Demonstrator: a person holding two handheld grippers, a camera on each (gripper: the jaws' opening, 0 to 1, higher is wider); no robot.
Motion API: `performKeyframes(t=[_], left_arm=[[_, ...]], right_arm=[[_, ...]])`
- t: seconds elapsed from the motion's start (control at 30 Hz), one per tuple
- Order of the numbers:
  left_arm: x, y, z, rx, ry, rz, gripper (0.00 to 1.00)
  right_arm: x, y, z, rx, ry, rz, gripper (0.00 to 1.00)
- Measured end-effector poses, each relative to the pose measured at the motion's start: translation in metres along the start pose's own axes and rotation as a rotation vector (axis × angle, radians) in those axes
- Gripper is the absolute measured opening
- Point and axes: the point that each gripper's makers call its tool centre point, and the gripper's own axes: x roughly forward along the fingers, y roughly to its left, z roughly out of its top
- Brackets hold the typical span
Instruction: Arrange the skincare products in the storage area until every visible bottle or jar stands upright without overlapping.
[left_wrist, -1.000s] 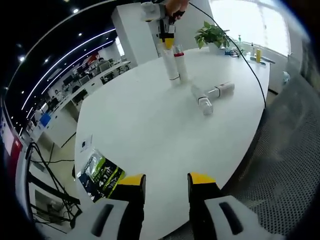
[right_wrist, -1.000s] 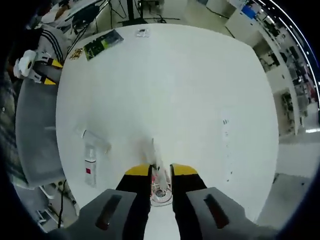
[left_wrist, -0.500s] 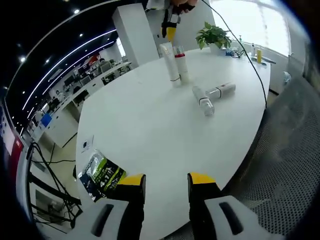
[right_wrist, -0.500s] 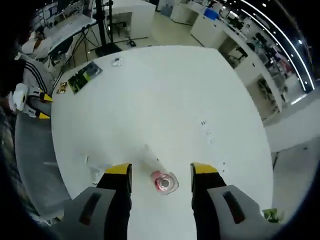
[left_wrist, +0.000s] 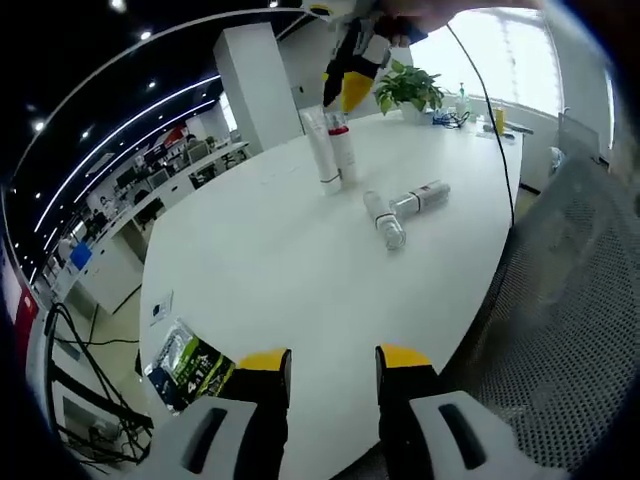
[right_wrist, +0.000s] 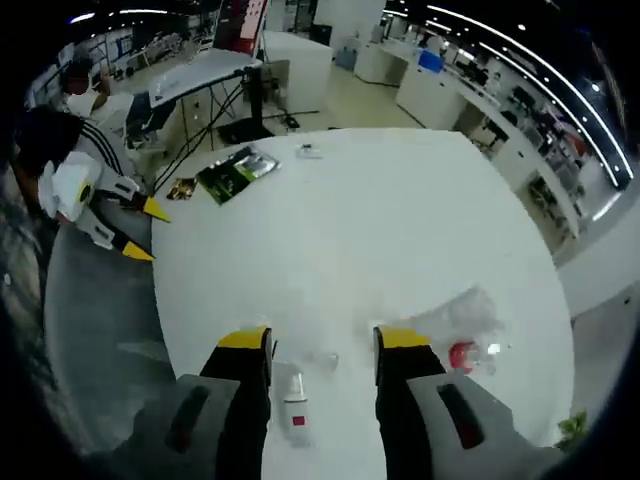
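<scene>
The right tool hung jaws apart over the counter, a fallen bottle lying between them. The left tool waited, jaws apart too, at the counter's edge, well apart from the two standing tubes.

Two upright tubes, two lying bottles, one packet

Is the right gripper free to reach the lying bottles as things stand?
Probably yes: the right gripper is open and empty above the lying bottles, with bare table around them and the two standing tubes off to one side.
</scene>
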Motion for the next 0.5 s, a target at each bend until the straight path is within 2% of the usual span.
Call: performKeyframes(t=[0.03, 0.07, 0.1, 0.17, 0.2, 0.27, 0.37, 0.5], left_arm=[[0.001, 0.0, 0.0, 0.002, 0.002, 0.0, 0.34], [0.001, 0.0, 0.0, 0.001, 0.006, 0.0, 0.34], [0.001, -0.002, -0.001, 0.0, 0.008, -0.012, 0.34], [0.002, -0.006, -0.001, 0.003, 0.011, -0.032, 0.34], [0.002, -0.006, -0.001, 0.007, 0.012, -0.033, 0.34], [0.003, -0.006, -0.003, 0.015, 0.024, -0.033, 0.34], [0.004, -0.005, -0.007, 0.003, 0.042, -0.036, 0.34], [0.004, -0.008, -0.008, 0.015, 0.052, -0.047, 0.34]], right_arm=[[0.015, 0.006, -0.021, 0.016, 0.06, 0.041, 0.28], [0.024, 0.007, -0.039, 0.012, 0.124, 0.05, 0.24], [0.037, 0.006, -0.058, -0.01, 0.181, 0.079, 0.24], [0.053, 0.016, -0.081, 0.071, 0.239, 0.132, 0.31], [0.057, 0.016, -0.089, 0.074, 0.254, 0.133, 0.35], [0.064, 0.016, -0.111, 0.044, 0.318, 0.144, 0.32], [0.067, 0.016, -0.126, 0.06, 0.344, 0.14, 0.32], [0.073, 0.013, -0.128, 0.096, 0.301, 0.118, 0.28]])
